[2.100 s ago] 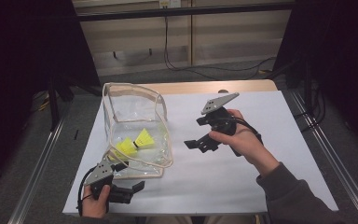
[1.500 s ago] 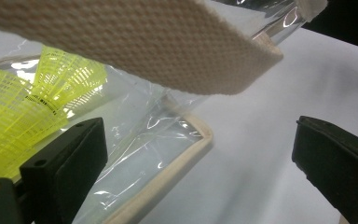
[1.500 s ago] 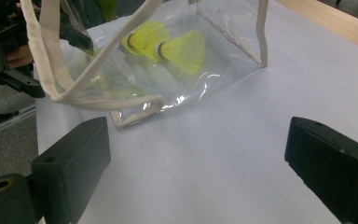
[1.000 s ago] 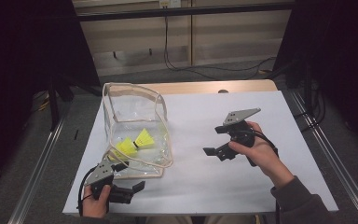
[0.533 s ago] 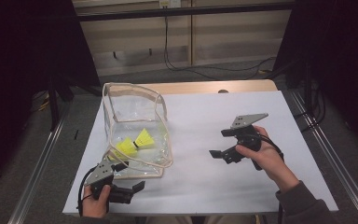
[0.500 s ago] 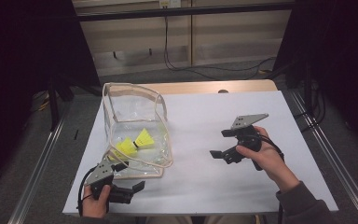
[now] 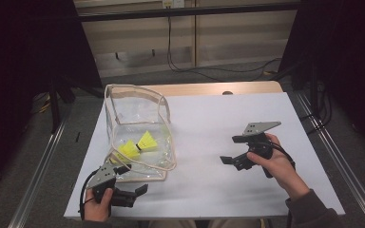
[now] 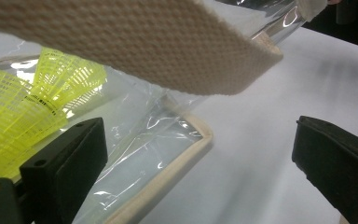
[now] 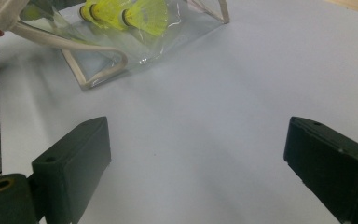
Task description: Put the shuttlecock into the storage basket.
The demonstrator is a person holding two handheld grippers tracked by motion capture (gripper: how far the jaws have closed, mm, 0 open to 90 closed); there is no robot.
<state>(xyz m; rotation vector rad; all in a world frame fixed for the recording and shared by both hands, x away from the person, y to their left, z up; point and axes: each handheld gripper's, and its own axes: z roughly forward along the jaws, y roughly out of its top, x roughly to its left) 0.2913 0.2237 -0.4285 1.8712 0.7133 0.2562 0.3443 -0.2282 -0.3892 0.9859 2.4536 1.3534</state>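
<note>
White table (image 7: 204, 190), dark room around it. The bag (image 7: 138, 130) stood clear and open at the left, two yellow shuttlecocks (image 7: 139, 144) inside, partly blurred by plastic. Left gripper (image 7: 135, 192) sat just beside its near corner, jaws wide, strap (image 8: 135, 46) across the view. Right gripper (image 7: 229, 160) held well apart, jaws spread, empty.

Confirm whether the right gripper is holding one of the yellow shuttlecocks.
No: the right gripper has its jaws wide apart over bare white table, while the shuttlecocks lie inside the clear bag.
</note>
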